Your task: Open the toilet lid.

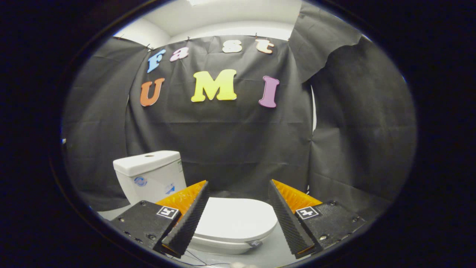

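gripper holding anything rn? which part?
Nothing held. The gripper is open, fingers spread above the closed toilet lid, not touching it.

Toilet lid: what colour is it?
Plain white closed plastic toilet lid, seen in the gripper view.

I can read no words: the tank (148,175) carries two stickers (140,181) too blurred to make out, and each side of the gripper (238,182), fingers spread wide above the lid (234,219), bears a square black-and-white marker (167,212).
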Demonstrator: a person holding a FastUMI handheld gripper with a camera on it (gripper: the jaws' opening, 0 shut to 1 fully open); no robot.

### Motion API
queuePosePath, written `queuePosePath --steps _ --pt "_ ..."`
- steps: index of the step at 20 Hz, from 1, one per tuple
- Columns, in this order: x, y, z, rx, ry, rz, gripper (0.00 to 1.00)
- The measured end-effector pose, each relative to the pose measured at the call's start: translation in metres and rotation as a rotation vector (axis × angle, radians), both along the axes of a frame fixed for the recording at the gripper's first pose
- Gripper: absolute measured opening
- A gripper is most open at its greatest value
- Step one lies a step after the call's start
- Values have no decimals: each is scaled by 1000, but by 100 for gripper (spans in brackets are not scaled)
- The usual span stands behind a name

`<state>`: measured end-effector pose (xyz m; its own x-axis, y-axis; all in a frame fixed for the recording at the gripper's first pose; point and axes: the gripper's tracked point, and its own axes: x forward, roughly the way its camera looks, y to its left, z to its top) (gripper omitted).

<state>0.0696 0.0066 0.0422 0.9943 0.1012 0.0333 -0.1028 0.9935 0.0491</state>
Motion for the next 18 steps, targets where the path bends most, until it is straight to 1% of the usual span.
queuePosePath --steps 4,8,12,14,16,18 --pt "40 -15 -10 112 53 26 99" --pt "74 -38 -52 238 148 30 99" --pt "93 -55 -117 375 293 34 100" --pt "101 -61 -153 460 373 50 100" --pt "107 -70 -192 530 462 33 100" --pt "108 -78 -220 623 522 27 100"
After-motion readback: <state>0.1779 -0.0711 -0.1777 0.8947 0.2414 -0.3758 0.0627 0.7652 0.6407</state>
